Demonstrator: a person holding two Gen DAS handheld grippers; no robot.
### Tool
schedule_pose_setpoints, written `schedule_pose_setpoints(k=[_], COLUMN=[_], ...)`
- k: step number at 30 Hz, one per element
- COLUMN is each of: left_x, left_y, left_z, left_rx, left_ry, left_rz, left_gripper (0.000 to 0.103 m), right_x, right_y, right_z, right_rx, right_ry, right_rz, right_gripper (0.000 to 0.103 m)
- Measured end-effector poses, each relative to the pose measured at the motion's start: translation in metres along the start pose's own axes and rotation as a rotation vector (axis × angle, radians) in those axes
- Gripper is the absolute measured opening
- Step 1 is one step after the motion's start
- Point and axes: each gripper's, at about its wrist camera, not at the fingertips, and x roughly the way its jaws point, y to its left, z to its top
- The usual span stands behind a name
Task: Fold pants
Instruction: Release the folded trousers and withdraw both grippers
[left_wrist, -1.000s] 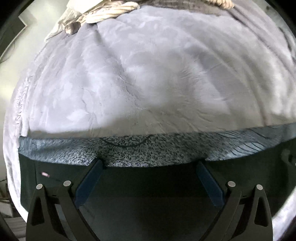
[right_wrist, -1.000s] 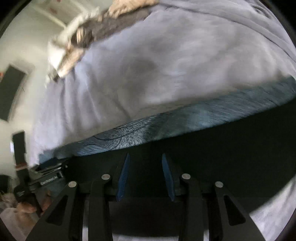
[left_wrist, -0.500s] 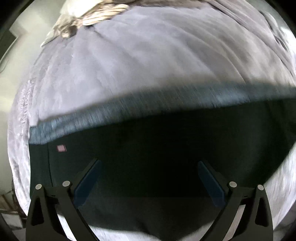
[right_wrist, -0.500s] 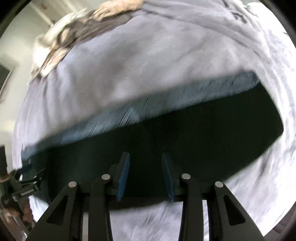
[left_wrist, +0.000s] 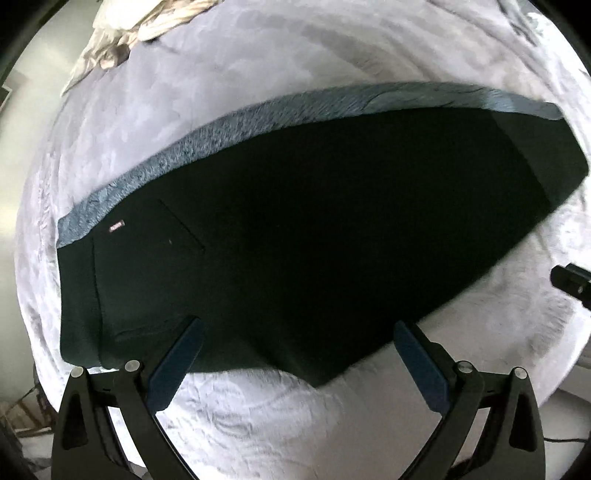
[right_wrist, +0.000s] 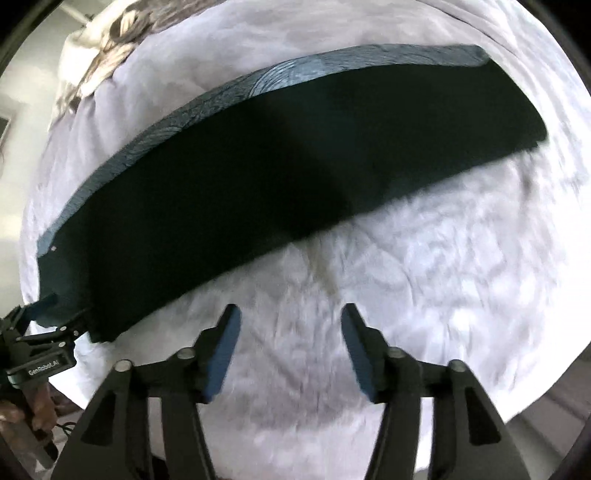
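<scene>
Dark pants (left_wrist: 314, 229) lie flat on a pale grey fleece bed cover (left_wrist: 258, 417), folded lengthwise, with a grey-blue fuzzy lining strip (left_wrist: 229, 140) showing along the far edge and a small red label (left_wrist: 116, 226) near the waist at left. My left gripper (left_wrist: 297, 328) is open and empty, above the pants' near edge. In the right wrist view the pants (right_wrist: 258, 184) run across the bed, and my right gripper (right_wrist: 290, 314) is open and empty over bare cover, short of the pants. The left gripper (right_wrist: 48, 328) shows there at the waist end.
Crumpled beige and brown bedding (left_wrist: 136, 26) lies at the far left corner of the bed, also in the right wrist view (right_wrist: 99, 51). Part of the right gripper (left_wrist: 572, 280) shows at the right edge of the left wrist view. The floor lies beyond the bed's near edge.
Both grippers have pulled back and up from the pants, so the whole garment now shows. The right gripper's jaws have opened wider. The pants lie still.
</scene>
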Motion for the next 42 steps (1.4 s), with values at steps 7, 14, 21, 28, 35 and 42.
schedule_pose_setpoints(k=[7, 14, 21, 28, 35, 42], left_x=[-0.028, -0.036, -0.027, -0.022, -0.025, -0.021], left_y=[-0.025, -0.056, -0.091, -0.134, -0.168, -0.197], left_z=[-0.008, -0.002, 0.003, 0.016, 0.026, 0.037], left_rx=[0.025, 0.072, 0.064, 0.072, 0.035, -0.004], left_ry=[0.003, 0.009, 0.062, 0.100, 0.111, 0.129], left_rz=[-0.055, -0.074, -0.096, -0.073, -0.071, -0.085], left_gripper=[0.103, 0.103, 0.103, 0.103, 0.103, 0.103], right_x=[-0.032, -0.034, -0.024, -0.027, -0.026, -0.032], right_y=[-0.021, -0.031, -0.054, -0.081, -0.116, -0.147], right_z=[-0.040, -0.055, -0.042, -0.013, 0.008, 0.029], right_rx=[0.099, 0.143, 0.160, 0.152, 0.139, 0.151], right_ry=[-0.007, 0.006, 0.023, 0.027, 0.053, 0.031], right_rz=[0.056, 0.111, 0.138, 0.151, 0.139, 0.157], right_gripper=[0.065, 0.066, 0.077, 0.077, 0.078, 0.078])
